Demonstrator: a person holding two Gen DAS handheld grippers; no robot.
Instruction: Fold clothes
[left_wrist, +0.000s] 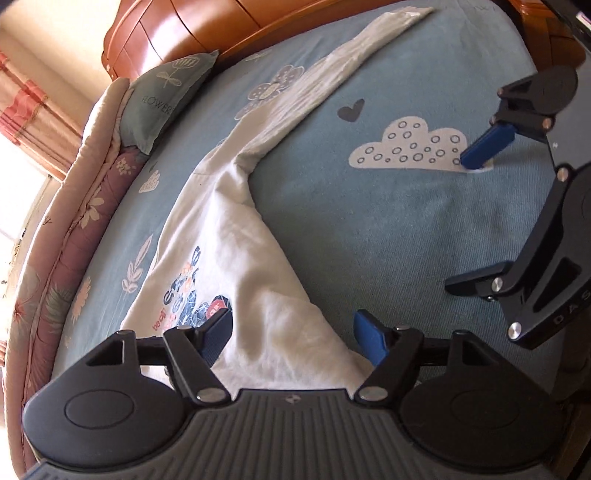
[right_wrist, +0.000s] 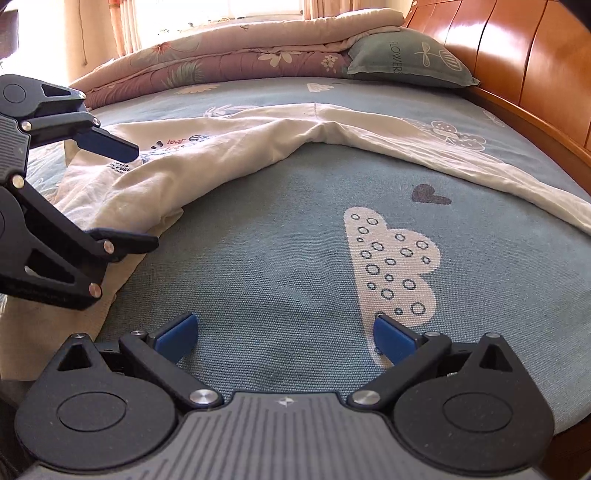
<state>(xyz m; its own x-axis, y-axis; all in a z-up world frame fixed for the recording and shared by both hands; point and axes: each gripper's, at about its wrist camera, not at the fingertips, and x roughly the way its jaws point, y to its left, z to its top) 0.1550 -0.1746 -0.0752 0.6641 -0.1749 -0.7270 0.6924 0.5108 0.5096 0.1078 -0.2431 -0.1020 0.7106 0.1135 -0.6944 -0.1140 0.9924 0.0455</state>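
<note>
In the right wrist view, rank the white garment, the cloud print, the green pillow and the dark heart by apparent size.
1. White garment
2. Cloud print and green pillow: they look similar; the pillow lies farther away, so no ranking.
3. Dark heart
</note>
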